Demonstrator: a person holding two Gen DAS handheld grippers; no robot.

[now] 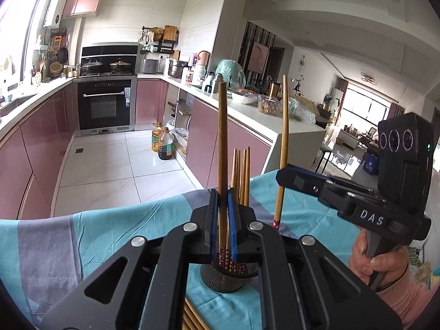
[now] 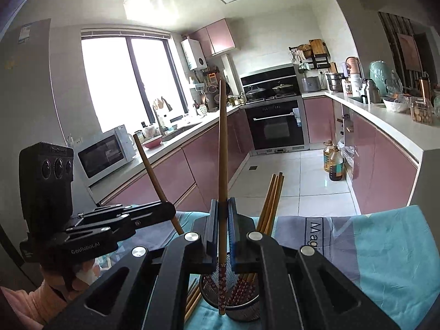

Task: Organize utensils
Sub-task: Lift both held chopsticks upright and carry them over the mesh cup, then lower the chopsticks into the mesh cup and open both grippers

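While several chopsticks already stand in the mesh cup [image 1: 222, 280] on the cloth-covered bench [image 1: 110, 228], the sorting looks about midway: both claws are carrying one more each, and a few loose chopsticks [image 1: 192, 317] lie on the cloth beside the cup.

The left claw [image 1: 223, 220] is clamped shut on a single chopstick [image 1: 222, 143], held nearly upright with its patterned end low over the cup. The right claw [image 2: 222, 228] is likewise closed on its own chopstick [image 2: 222, 151], upright, its patterned end hanging just in front of the cup [image 2: 236, 302] and not yet inside, as far as the right wrist view shows. From the left wrist view, that same stick [image 1: 283, 148] hangs to the right of the cup with its red tip close above the cloth.

Judging from this, what remains is to drop these two in with the others [image 2: 271, 203] and then gather the loose ones [image 2: 192, 299].

Readable writing: "DAS" in white on the right tool's body [image 1: 371, 214]; "GenRobot.AI" on the left tool [image 2: 90, 251]; "Ma" and part of a further letter on the cloth's grey panel [image 2: 316, 233]. Stickers on the oven and fridge are too small to read.
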